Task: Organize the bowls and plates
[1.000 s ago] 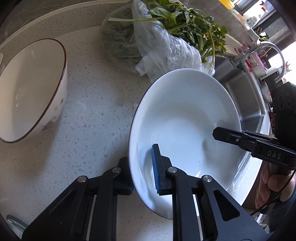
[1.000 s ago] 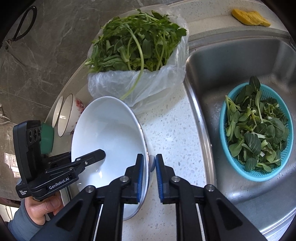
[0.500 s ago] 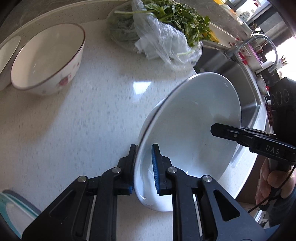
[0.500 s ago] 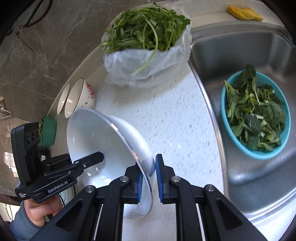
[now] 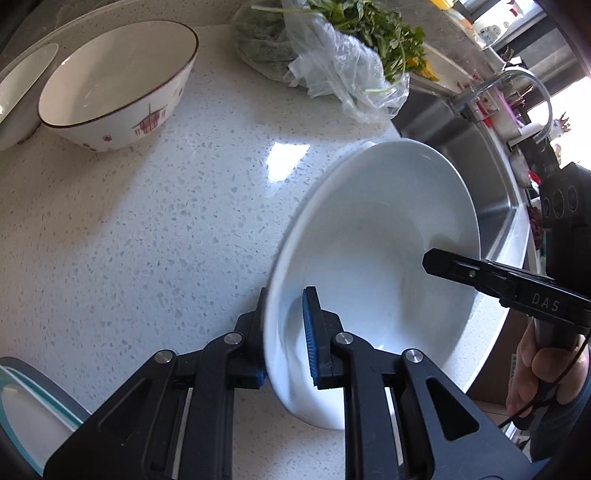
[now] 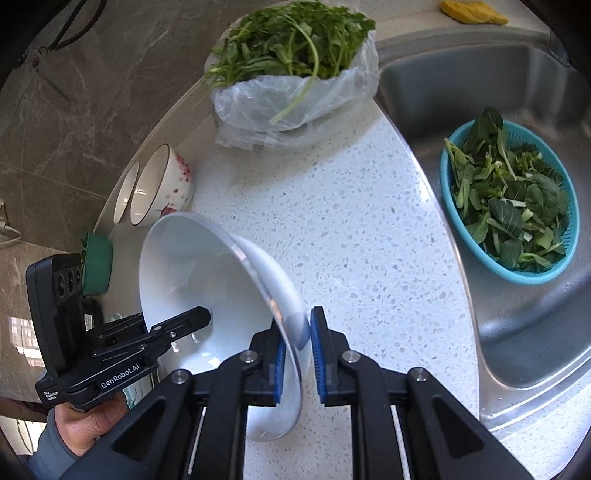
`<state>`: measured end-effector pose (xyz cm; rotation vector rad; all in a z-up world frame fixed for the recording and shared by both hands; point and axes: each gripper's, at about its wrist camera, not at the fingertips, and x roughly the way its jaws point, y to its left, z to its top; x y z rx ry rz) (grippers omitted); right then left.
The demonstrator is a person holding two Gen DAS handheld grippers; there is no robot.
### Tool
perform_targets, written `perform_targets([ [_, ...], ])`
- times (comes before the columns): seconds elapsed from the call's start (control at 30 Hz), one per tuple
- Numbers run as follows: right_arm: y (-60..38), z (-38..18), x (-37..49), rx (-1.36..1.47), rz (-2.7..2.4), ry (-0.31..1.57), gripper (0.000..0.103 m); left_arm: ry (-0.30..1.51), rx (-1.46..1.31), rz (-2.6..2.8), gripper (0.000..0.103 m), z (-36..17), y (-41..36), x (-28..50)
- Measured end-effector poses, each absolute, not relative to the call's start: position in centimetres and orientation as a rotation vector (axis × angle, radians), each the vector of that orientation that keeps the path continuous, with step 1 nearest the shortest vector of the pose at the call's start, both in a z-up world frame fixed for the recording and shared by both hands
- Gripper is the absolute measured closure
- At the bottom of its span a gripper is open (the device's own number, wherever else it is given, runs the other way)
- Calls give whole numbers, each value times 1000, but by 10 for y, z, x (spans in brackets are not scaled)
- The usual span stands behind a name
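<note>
White bowl (image 5: 376, 266), one: deep, plain, tilted on edge above the speckled counter (image 5: 166, 229), gripped at two points of its rim.

Left gripper (image 5: 284, 336): jaws nearly closed, clamped on the near rim, one blue pad inside the bowl, the other against its outer wall.

Right gripper (image 6: 297, 354): jaws nearly closed, pinching the opposite rim, one pad on each face. In the left wrist view its upper finger reaches over the rim into the bowl from the right.

Hands, two: one (image 6: 92, 421) on the left gripper's handle, one (image 5: 539, 376) on the right gripper's handle.

Patterned bowl (image 5: 114, 85), one: cream with red marks and a dark rim, upright on the counter, well ahead and left of the left gripper.

Second bowl (image 5: 22, 85), one: just beyond the patterned bowl, partly out of frame.

Bag of greens (image 6: 295, 74), one: clear plastic, far ahead on the counter.

Sink (image 6: 517, 332), one: to the right of the right gripper, holding one blue basket (image 6: 509, 199) of leaves.

Green container (image 6: 96, 264), one: behind the left gripper.

Yellow sponge (image 6: 472, 14), one: on the ledge behind the sink.
</note>
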<state>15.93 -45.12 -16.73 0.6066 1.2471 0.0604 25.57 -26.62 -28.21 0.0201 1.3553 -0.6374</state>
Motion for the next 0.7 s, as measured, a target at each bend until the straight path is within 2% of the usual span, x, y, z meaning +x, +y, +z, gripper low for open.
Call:
perform_targets([
  [0.3, -455, -177, 159, 591, 57, 1255, 87, 1345, 32, -612, 88, -291, -273, 255],
  [0.43, -446, -173, 161, 544, 69, 1267, 74, 1335, 22, -595, 88, -291, -275, 251],
  [0.5, -440, -171, 160, 506, 75, 1269, 72, 1329, 25, -588, 88, -290, -277, 250],
  [0.53, -437, -171, 160, 482, 76, 1267, 72, 1324, 27, -587, 87, -290, -277, 249],
  [0.67, -441, -174, 162, 447, 66, 1284, 91, 1319, 34, -586, 87, -289, -277, 247],
  [0.7, -442, -175, 162, 454, 70, 1284, 91, 1321, 29, -586, 88, -289, -277, 246],
])
